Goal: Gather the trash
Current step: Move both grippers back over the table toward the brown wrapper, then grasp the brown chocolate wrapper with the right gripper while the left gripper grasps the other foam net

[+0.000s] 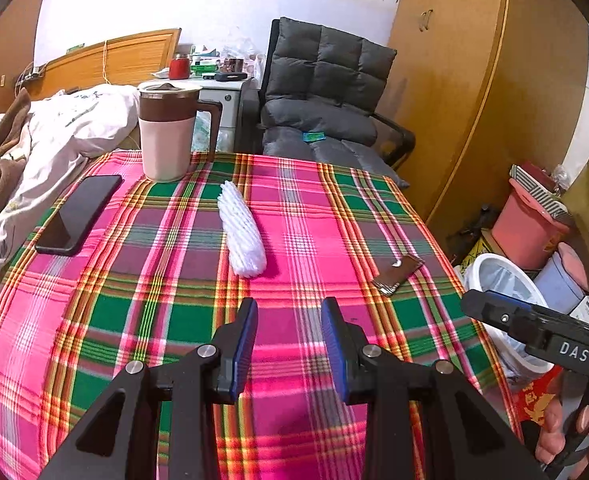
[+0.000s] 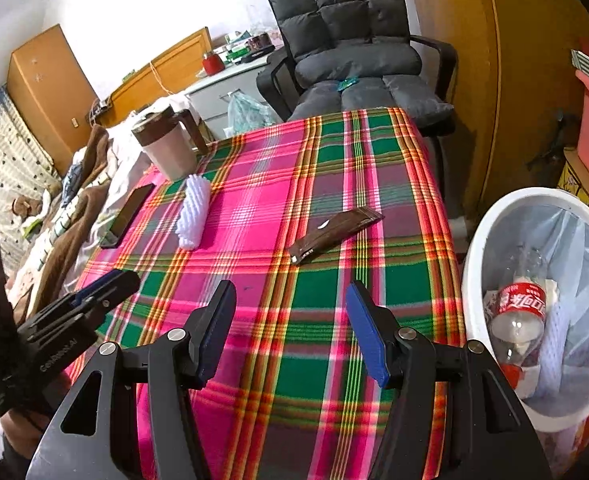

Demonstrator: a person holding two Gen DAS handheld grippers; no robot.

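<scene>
Two pieces of trash are seen on the plaid tablecloth [image 1: 94,360]: a white foam fruit net [image 1: 241,229] lying lengthwise near the table's middle, just in front of the lidded mug [image 1: 169,132] and beside the black phone [image 1: 79,213], and a brown snack wrapper [image 2: 334,233] lying flat toward the table's right edge, well apart from the net. The white lined trash bin [image 2: 478,240] is placed beside the table's right side, with a plastic cola bottle [image 2: 520,312] and what looks like another foam net already inside. The left gripper [image 1: 289,308] is held over the near part of the cloth, jaws spread apart, nothing between them; the right gripper [image 2: 291,292] is likewise held wide apart and empty, short of the wrapper. The net is judged very light, soft and springy, so it is best pinched across its middle, where it will compress and not slip. The wrapper is judged thin, crinkly, slick and nearly weightless; being flat on cloth it is hard to get under, so the raised torn near end or a long edge is best taken, with the fabric kept out of the pinch. Phone and mug are not trash and are to be left alone
</scene>
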